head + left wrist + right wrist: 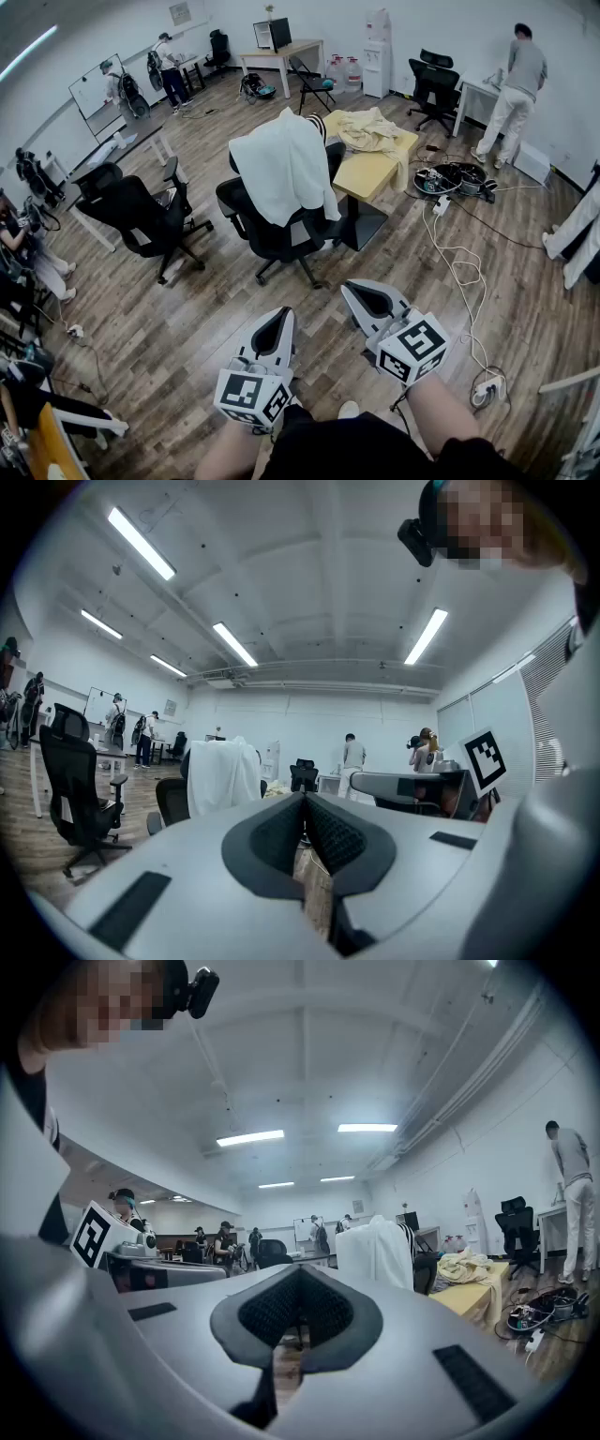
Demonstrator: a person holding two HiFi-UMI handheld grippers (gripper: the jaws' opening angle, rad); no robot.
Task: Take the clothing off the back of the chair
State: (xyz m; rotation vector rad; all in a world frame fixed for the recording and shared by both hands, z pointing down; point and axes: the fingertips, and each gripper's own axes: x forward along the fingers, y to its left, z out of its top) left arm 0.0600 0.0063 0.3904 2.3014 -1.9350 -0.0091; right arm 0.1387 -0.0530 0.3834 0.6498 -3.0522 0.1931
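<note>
Both tools were held low and level over the person's knees. The left gripper [278, 317] had its jaws pressed together, the ribbed black pads [330, 834] meeting at the tip with nothing between them. The right gripper [362, 293] was just as tightly closed and just as empty. Each had a smooth grey shell tapering to a wedge, with a marker cube at the back.

Beneath them ran a floor [187, 319] of brown wood planks. Well ahead, clear of both grippers, stood the chair [272, 234], a black swivel model on a star base.

The clothing [286, 173] was there: a soft white garment draped over the top of the backrest. It hung in loose folds with its long axis running straight down the back, and its hem reached about seat level (it hid nearly all of the backrest).

Just beside the chair, on its far side, was a square yellow table [370, 173]. It carried a crumpled cream cloth heap [367, 129], one end of which trailed over the edge.
</note>
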